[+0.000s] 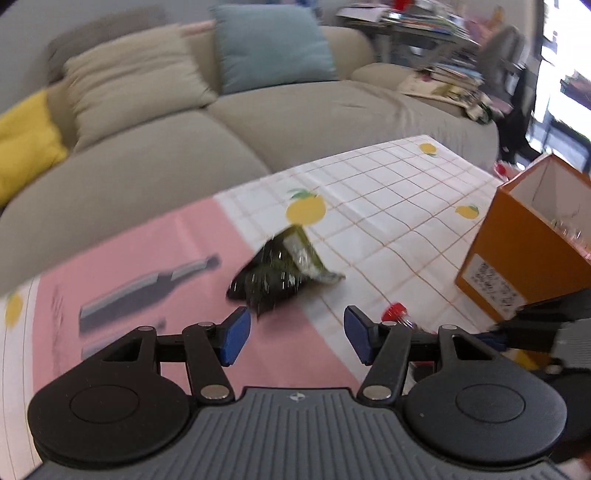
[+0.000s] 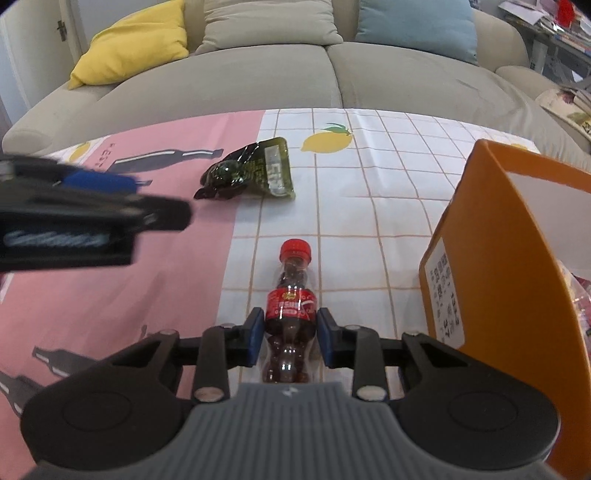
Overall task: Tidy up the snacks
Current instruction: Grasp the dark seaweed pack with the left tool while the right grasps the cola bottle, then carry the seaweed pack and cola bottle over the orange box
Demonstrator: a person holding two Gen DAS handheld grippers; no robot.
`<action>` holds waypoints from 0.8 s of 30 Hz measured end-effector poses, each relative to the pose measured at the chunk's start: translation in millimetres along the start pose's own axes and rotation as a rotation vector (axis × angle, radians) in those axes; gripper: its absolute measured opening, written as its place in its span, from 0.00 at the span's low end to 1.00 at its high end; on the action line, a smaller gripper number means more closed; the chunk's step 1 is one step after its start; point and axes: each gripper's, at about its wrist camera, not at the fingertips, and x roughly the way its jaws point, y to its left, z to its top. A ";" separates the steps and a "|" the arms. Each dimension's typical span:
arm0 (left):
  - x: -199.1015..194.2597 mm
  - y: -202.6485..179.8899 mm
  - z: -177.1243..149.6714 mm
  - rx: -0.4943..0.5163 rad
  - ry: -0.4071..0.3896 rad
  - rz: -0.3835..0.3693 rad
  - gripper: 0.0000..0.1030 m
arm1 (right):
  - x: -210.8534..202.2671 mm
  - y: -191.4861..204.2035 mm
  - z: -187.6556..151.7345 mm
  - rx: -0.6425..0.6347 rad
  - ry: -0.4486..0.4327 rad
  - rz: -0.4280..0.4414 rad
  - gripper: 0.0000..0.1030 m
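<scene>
Grey sofa [image 2: 332, 74] behind the table [image 2: 369, 177], bearing yellow [image 2: 136, 48], beige [image 2: 266, 22] and blue cushions [image 2: 417, 26]. Cluttered shelf [image 1: 417, 22] at right; bright window [image 1: 565, 74] beyond.

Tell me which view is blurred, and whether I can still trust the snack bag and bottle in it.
Left wrist view: motion-smeared, snack bag streaked, bottle mostly hidden behind a finger. Right wrist view: sharp on both, glare on the bag; only the left gripper is blurred, and fisheye bends the box.

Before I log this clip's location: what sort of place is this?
Most likely a home living room: a grey sofa with cushions stands behind a low table with a lemon-print cloth, and books are piled nearby.
</scene>
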 end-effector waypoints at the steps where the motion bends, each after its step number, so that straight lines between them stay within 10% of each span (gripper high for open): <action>1: 9.0 -2.1 2.9 0.044 0.004 0.009 0.67 | 0.7 -1.4 1.3 0.006 0.001 0.003 0.28; 14: 72.8 -19.6 12.1 0.425 0.082 0.089 0.67 | 5.3 -15.5 6.7 0.073 0.006 0.042 0.28; 24: 78.0 -7.8 20.4 0.279 0.119 0.085 0.42 | 4.8 -19.4 1.7 0.085 0.014 0.051 0.28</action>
